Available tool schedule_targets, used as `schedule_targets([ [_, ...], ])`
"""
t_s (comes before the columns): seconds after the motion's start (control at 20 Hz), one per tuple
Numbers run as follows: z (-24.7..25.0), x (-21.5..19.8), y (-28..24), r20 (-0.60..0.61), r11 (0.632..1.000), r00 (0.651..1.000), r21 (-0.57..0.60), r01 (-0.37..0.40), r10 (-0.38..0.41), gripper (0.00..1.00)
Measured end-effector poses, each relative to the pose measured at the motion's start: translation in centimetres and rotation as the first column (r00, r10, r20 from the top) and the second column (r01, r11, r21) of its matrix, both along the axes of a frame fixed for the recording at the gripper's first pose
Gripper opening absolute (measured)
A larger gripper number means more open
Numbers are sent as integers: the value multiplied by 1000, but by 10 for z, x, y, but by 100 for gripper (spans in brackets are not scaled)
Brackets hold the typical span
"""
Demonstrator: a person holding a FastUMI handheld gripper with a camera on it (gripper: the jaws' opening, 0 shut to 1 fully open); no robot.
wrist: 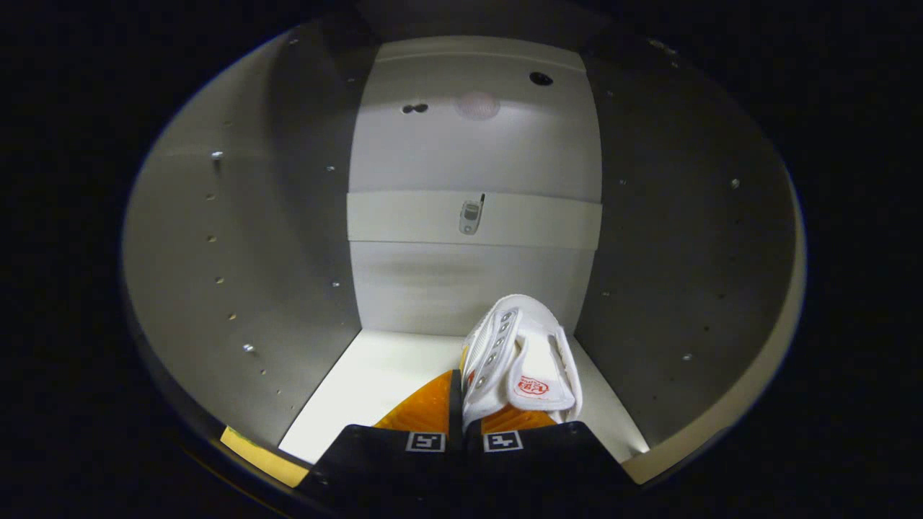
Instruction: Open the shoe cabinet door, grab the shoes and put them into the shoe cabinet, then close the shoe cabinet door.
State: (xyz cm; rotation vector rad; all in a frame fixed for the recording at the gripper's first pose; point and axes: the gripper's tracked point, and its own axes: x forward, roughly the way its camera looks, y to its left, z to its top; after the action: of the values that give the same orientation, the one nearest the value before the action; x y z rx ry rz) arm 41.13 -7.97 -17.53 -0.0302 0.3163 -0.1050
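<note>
One shoe cabinet (476, 151) took up nearly everything ahead of the tool, its pale back panel facing me and its two side walls running forward in shadow, each dotted with small peg holes. A lighter crossbar (404, 220) spanned the back panel about halfway up, and a small metal fitting (470, 216) sat at its middle. Below, the bright white floor of the cabinet (368, 382) reached toward the front edge. A white shoe (523, 357) was well inside the compartment, over that floor and toward the right wall, with a red mark on its tongue. The gripper (461, 393) had its two fingers drawn close together, pinched on the shoe's near edge, so the shoe stood up just ahead of them
</note>
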Motion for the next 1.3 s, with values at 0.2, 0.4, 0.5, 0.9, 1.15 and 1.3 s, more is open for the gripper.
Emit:
schedule_targets([
  [0.2, -28, 31, -5, -48, 1000, 999, -5, -11, 11, 4],
  [0.4, -38, 36, -6, -69, 1000, 998, 3, -7, 8, 6],
  [0.5, -31, 35, -3, -47, 1000, 999, -13, -15, 15, 14],
  [0.9, -7, -1, 0, -30, 999, 1000, -32, -4, 3, 53],
  [1.15, 22, -38, 6, 24, 1000, 1000, -1, 11, -11, 62],
  [1.3, 44, -67, 12, 69, 1000, 997, 17, 16, -17, 74],
])
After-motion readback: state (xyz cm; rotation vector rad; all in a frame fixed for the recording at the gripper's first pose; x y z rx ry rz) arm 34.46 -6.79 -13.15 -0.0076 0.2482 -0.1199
